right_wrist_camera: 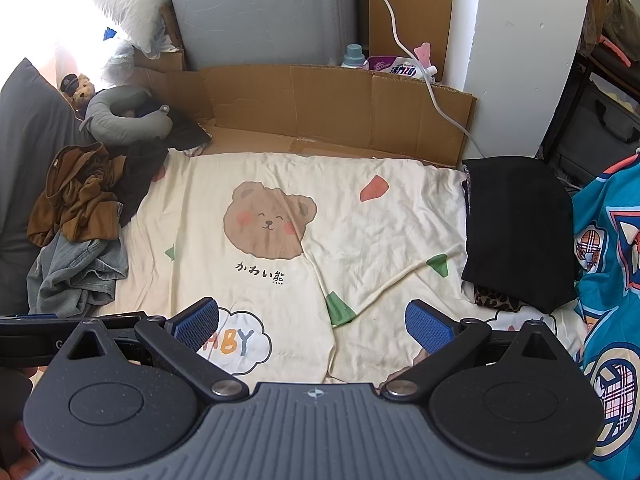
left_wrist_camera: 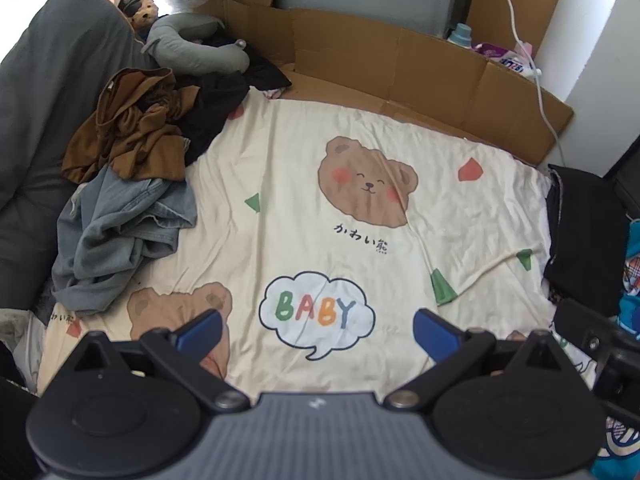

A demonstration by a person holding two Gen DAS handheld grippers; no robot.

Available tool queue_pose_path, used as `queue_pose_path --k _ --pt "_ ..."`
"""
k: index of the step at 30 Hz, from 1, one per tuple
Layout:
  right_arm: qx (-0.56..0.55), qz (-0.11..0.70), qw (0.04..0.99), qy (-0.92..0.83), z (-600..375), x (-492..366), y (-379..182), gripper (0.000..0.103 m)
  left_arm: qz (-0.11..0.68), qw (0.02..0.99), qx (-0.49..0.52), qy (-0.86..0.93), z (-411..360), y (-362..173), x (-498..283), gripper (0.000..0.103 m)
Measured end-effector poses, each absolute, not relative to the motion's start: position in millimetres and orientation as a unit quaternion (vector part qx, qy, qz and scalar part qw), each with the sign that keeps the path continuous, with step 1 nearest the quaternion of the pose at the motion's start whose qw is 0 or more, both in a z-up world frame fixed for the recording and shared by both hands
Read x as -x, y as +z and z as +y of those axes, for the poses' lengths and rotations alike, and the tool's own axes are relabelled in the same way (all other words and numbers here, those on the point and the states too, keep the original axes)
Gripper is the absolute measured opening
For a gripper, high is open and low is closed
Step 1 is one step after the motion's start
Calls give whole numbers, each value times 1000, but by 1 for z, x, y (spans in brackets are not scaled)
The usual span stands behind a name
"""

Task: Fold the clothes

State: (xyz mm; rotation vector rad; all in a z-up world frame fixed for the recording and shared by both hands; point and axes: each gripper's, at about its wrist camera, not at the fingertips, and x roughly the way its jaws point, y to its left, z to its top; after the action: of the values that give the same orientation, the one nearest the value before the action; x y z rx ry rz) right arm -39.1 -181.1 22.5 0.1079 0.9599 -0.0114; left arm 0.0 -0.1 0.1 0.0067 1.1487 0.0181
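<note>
A heap of crumpled clothes lies at the left of the bed: a brown garment [left_wrist_camera: 132,136] [right_wrist_camera: 76,196], a blue denim piece [left_wrist_camera: 120,236] [right_wrist_camera: 76,268] and a dark one [left_wrist_camera: 216,112]. At the right edge sits a folded black garment [right_wrist_camera: 516,228] [left_wrist_camera: 584,236] on top of a leopard-print piece [right_wrist_camera: 496,300]. My left gripper [left_wrist_camera: 316,332] hovers open over the cream bear-print sheet [left_wrist_camera: 360,240], holding nothing. My right gripper [right_wrist_camera: 312,324] is open too, above the sheet [right_wrist_camera: 360,216], empty.
Flattened cardboard [left_wrist_camera: 400,68] [right_wrist_camera: 320,108] lines the far edge. A grey neck pillow [left_wrist_camera: 192,44] and a teddy bear [left_wrist_camera: 142,16] sit at the back left by a dark cushion [left_wrist_camera: 52,100]. A white cable [right_wrist_camera: 420,68] hangs down; teal patterned fabric [right_wrist_camera: 608,280] is at right.
</note>
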Motion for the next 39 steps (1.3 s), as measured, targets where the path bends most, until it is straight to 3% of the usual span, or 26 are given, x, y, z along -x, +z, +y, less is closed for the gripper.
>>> queue_pose_path --k 39 --pt "-49 454 890 -7 -183 36 28 103 539 842 -13 19 1 -3 -7 103"
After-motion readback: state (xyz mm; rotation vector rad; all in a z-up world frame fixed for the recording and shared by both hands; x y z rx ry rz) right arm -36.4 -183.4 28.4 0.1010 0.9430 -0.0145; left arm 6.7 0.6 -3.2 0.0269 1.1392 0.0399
